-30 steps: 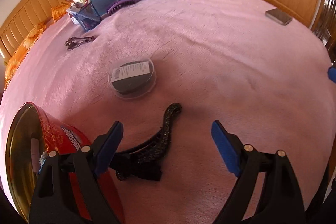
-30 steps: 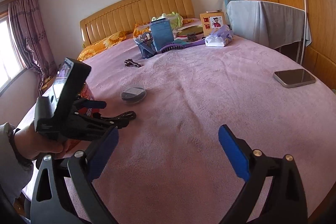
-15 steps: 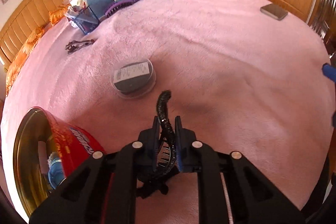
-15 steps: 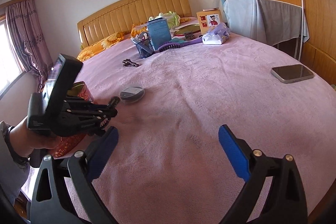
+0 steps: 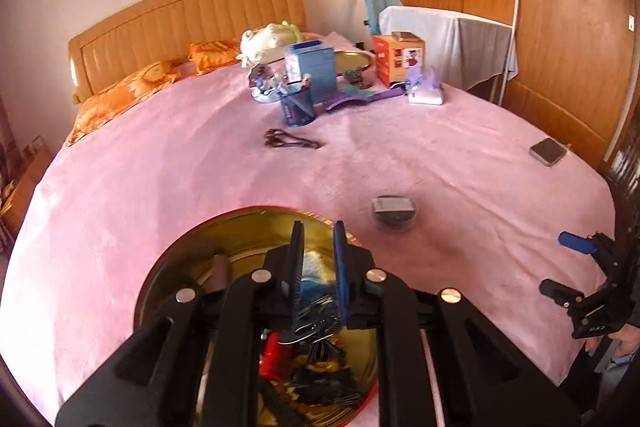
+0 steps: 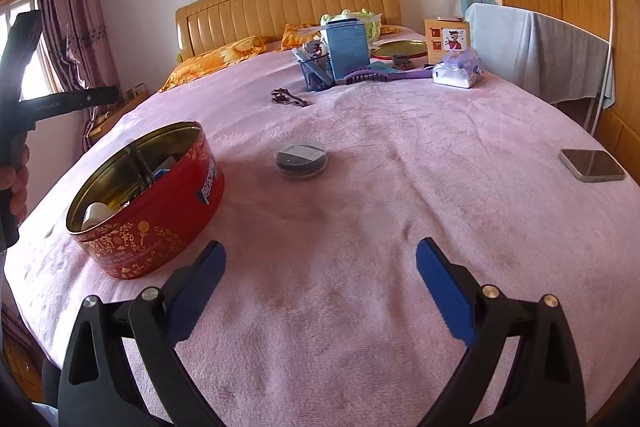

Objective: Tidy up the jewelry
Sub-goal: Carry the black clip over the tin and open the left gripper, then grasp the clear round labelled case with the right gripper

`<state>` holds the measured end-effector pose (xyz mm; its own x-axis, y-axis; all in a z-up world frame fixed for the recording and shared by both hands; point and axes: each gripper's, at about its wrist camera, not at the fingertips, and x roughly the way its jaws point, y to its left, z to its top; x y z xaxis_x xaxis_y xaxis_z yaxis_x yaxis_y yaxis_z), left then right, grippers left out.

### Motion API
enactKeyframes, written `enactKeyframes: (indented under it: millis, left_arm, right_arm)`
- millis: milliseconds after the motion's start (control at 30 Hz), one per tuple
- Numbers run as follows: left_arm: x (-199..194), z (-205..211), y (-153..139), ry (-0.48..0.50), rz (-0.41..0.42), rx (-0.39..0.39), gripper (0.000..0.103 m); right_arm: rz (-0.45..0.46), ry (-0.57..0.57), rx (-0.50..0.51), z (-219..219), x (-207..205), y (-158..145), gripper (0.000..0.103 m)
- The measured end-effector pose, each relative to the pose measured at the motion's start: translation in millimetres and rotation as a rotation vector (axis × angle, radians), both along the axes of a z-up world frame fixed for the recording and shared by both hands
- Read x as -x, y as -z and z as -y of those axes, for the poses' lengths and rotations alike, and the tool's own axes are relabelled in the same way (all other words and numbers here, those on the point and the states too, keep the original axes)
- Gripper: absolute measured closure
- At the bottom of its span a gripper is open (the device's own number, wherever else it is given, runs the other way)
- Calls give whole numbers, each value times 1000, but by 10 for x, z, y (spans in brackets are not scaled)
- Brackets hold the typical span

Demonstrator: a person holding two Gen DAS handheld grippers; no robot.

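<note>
My left tongs (image 5: pixel 318 231) hang over the open red tin (image 5: pixel 160 279), looking down into it. The two fingers stand close, with a narrow slot between them. Through the slot I see the blue and dark clutter inside the tin. A black clip (image 5: pixel 314 327) shows low down, under the roots of the fingers. I cannot tell whether the fingers have it or whether it lies loose among the other pieces.

From the right view, the tin (image 6: pixel 160 227) sits on the pink cover (image 6: pixel 400 207) near the bed's left edge. A white roll and some dark items show inside it. My left hand (image 6: pixel 16 183) and the black body of its tool are at the far left edge, and the fingers are out of that view.

My right tongs (image 6: pixel 320 253) are spread wide with nothing between them. They hover low over the cover, apart from the tin.

A round clear case (image 6: pixel 301 159) with a dark insert lies on the cover just beyond the tin. Further up the bed a brown clip (image 6: pixel 288 97) lies by itself. Behind it stand a mesh cup (image 6: pixel 318 73) and a purple brush (image 6: pixel 372 77). A phone (image 6: pixel 592 165) lies well off to the right.
</note>
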<state>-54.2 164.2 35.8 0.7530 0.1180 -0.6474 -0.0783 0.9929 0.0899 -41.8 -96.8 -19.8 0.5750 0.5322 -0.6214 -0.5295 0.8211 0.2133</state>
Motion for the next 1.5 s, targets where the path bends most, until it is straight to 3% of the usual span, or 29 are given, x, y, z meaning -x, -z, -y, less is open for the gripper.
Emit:
enactKeyframes:
  millis: [200, 267, 300, 333, 433, 567, 867, 1000, 1233, 1267, 1300, 1500]
  left_arm:
    - [211, -444, 220, -115, -21, 14, 85]
    - [274, -508, 265, -126, -29, 44, 54]
    - [316, -506, 269, -125, -17, 55, 22]
    - [384, -489, 252, -122, 11, 58, 18]
    - [542, -371, 218, -84, 63, 67, 18]
    - [608, -202, 298, -25, 47, 123, 18]
    - [383, -69, 400, 18, 18, 165, 18]
    - [277, -49, 463, 58, -16, 204, 18]
    - [268, -51, 444, 104, -1, 238, 18]
    - [267, -44, 456, 109, -4, 237, 18]
    - [264, -39, 466, 112, -7, 234, 18]
    - [284, -64, 530, 104, -17, 244, 18]
  right_arm:
    - [10, -51, 38, -245, 108, -23, 6]
    - [12, -62, 51, -301, 128, -26, 6]
    - [12, -67, 58, -324, 141, -23, 6]
    - [12, -71, 64, -347, 149, -19, 6]
    - [3, -78, 73, -411, 127, 10, 6]
    - [-3, -94, 96, -571, -35, 66, 6]
    - [-56, -60, 132, -1217, -964, 260, 6]
    - [-117, -58, 172, -1519, -1380, 474, 6]
    - [-190, -35, 262, -1870, -1834, 808, 6]
    - [-188, -38, 270, -1894, -1848, 843, 7]
    - [-189, -42, 267, -1905, -1845, 866, 28]
    - [-179, -11, 191, -1764, -1725, 755, 27]
